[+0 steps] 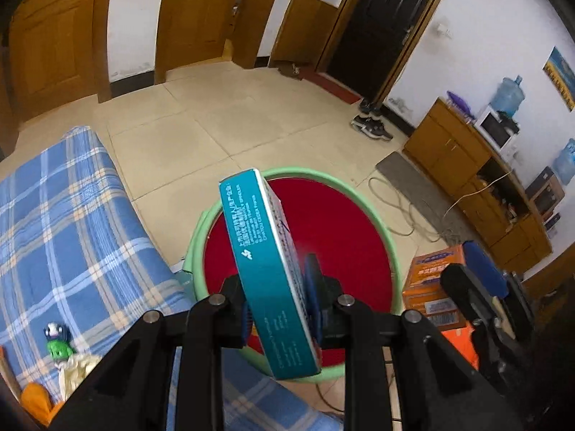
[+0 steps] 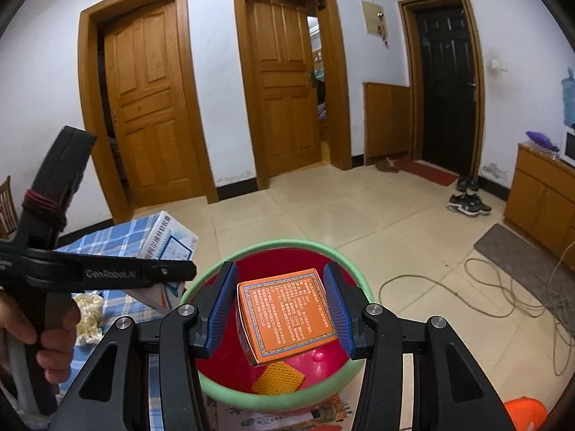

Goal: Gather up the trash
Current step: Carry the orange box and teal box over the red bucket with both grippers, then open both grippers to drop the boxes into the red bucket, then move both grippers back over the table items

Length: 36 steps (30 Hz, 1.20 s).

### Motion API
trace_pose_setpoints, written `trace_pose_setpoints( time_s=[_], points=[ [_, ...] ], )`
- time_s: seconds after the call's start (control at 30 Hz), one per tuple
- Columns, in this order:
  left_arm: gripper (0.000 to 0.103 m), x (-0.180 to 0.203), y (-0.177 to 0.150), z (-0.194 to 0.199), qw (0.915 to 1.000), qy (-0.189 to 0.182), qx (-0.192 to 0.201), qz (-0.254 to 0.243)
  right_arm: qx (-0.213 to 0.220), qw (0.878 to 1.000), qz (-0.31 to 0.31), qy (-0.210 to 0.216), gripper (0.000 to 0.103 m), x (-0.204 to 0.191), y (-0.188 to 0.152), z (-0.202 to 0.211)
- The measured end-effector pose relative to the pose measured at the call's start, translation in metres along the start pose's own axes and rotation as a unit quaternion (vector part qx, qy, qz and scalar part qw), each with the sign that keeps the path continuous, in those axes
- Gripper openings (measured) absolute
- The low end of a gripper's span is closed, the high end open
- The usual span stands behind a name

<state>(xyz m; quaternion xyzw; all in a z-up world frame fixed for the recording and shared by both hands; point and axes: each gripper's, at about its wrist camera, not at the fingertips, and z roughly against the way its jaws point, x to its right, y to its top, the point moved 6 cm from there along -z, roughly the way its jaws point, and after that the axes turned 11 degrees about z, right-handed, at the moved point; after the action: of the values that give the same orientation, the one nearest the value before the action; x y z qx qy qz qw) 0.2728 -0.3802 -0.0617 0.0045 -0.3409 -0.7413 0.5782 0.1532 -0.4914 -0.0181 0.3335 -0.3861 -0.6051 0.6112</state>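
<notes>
My left gripper (image 1: pixel 280 309) is shut on a teal box (image 1: pixel 266 269) and holds it tilted above a green-rimmed red basin (image 1: pixel 359 215). In the right wrist view my right gripper (image 2: pixel 280 305) is open over the same basin (image 2: pixel 276 248). An orange box (image 2: pixel 285 318) is between its blue pads (image 2: pixel 222 301), apart from both, over the red inside of the basin. A small orange piece (image 2: pixel 278 379) lies on the basin's bottom. The left gripper's body (image 2: pixel 107 273) with its box (image 2: pixel 169 240) shows at the left.
A blue plaid cloth (image 1: pixel 61 222) covers a surface on the left, with a green toy (image 1: pixel 57 341), crumpled cream paper (image 2: pixel 88 312) and an orange item (image 1: pixel 36 402). Cables (image 2: pixel 485 287), a grey mat (image 2: pixel 521 258), shoes (image 2: pixel 467 204) and a wooden cabinet (image 1: pixel 467 165) are on the right.
</notes>
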Motion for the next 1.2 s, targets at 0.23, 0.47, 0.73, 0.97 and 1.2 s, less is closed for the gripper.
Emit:
trace_pose_setpoints(
  time_s=[0.23,0.47,0.73,0.97,1.2],
  points=[
    [0.046,0.006,0.008,-0.029,0.9996,0.011,-0.026,-0.008,-0.009,1.0,-0.019,-0.005,0.056,0.007,0.0,-0.026],
    [0.072,0.014,0.005,-0.031,0.9993,0.026,-0.002,-0.028,-0.006,1.0,-0.003,-0.014,0.073,0.012,0.005,-0.032],
    [0.072,0.007,-0.007,-0.022,0.9982,0.052,0.004,-0.031,-0.024,0.999,-0.016,-0.016,0.073,0.016,0.0,-0.03],
    [0.072,0.005,-0.027,0.019,0.9957,0.081,0.025,-0.039,-0.014,1.0,-0.016,-0.012,0.073,0.005,-0.002,-0.006],
    [0.072,-0.003,-0.059,0.071,0.9916,0.103,0.053,-0.056,-0.001,1.0,-0.02,-0.02,0.073,-0.016,-0.008,0.032]
  ],
)
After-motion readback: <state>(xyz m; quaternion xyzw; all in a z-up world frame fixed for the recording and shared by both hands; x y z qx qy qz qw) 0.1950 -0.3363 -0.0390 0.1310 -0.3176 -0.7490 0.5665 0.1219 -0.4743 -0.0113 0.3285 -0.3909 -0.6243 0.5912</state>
